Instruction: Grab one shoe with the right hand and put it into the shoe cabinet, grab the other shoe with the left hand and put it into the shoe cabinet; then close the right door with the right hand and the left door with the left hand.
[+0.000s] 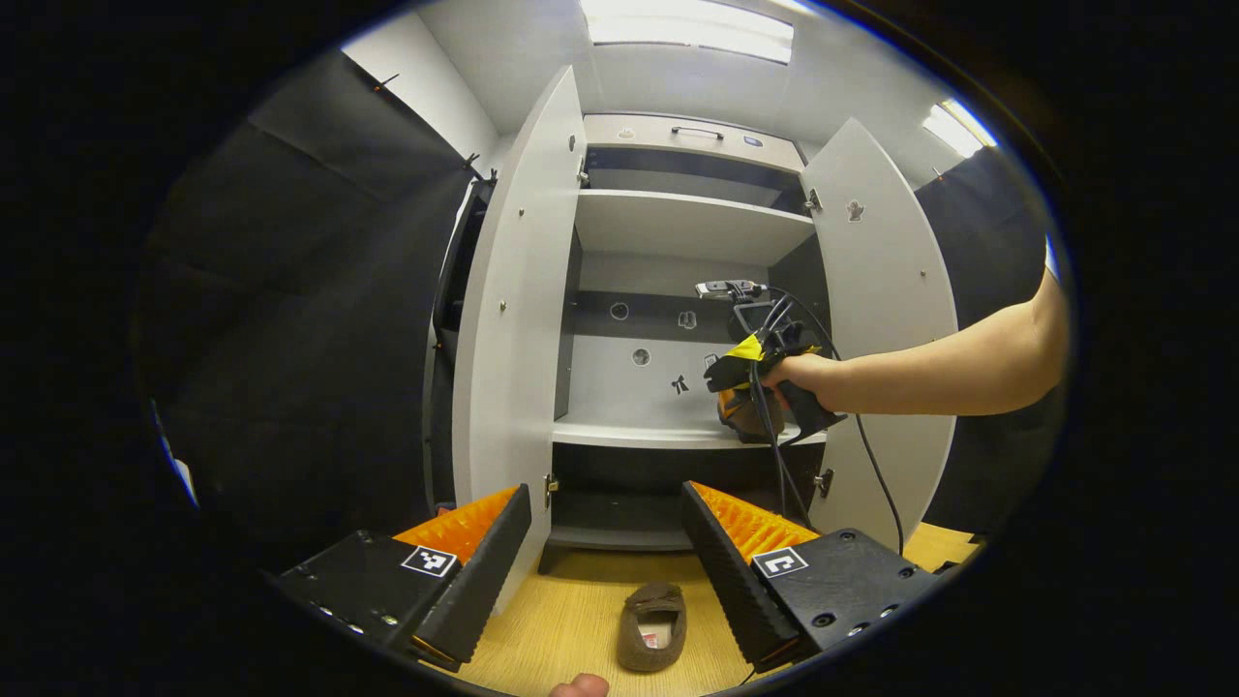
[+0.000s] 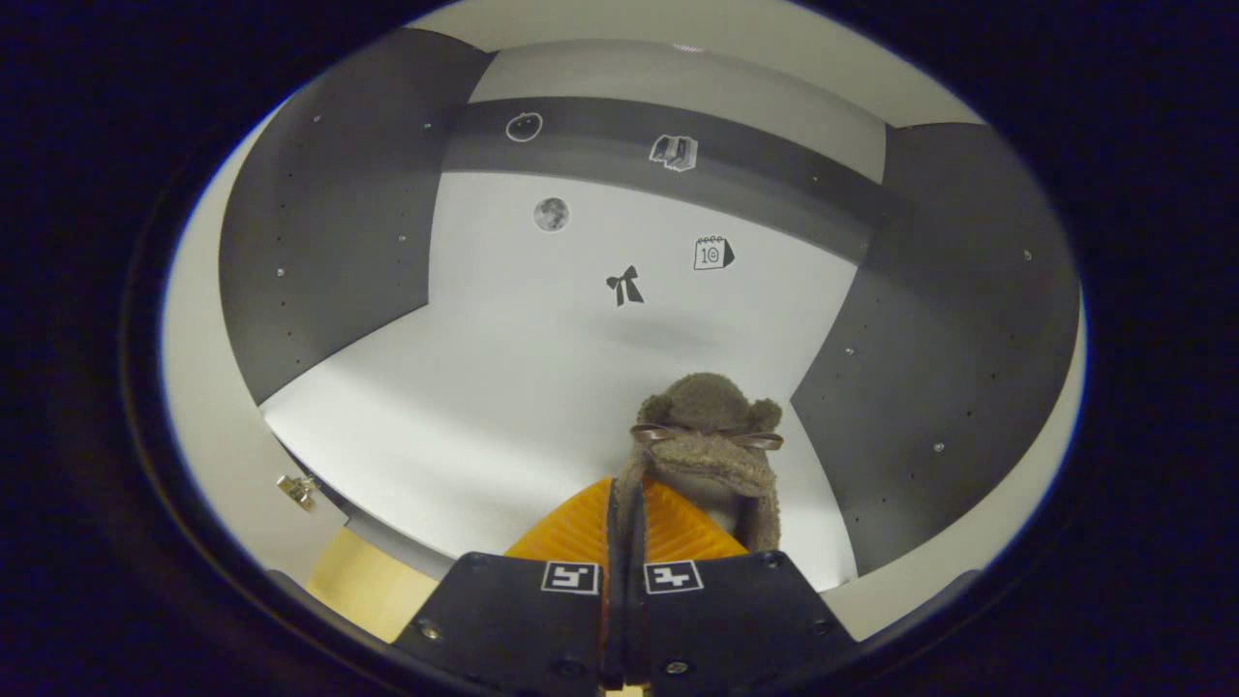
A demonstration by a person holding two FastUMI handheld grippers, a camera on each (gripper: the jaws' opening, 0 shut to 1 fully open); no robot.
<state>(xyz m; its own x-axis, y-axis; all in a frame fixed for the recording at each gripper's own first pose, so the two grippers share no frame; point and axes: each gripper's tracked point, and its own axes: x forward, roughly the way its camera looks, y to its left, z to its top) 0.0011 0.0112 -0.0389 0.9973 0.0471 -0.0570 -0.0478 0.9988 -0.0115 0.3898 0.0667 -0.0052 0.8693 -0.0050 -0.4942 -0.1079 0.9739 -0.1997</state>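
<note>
A brown fuzzy slipper (image 1: pixel 653 627) lies on the wooden floor (image 1: pixel 571 629), toe toward the shoe cabinet (image 1: pixel 678 232), below the gap of my open left gripper (image 1: pixel 605 494). Farther off, a hand holds my right gripper (image 1: pixel 743 411) at the cabinet's middle shelf (image 1: pixel 639 433). In the right gripper view, my right gripper (image 2: pixel 624 496) is shut on the side edge of the other brown slipper (image 2: pixel 711 436), which has a small bow. That slipper is over the right part of the white shelf (image 2: pixel 503 387); I cannot tell whether it touches the shelf.
Both cabinet doors stand wide open, the left door (image 1: pixel 513 339) and the right door (image 1: pixel 881 319). A higher shelf (image 1: pixel 678 227) and a low compartment (image 1: pixel 619 503) are inside. Small stickers (image 2: pixel 624 286) mark the back panel. A cable (image 1: pixel 876 465) hangs from the right gripper.
</note>
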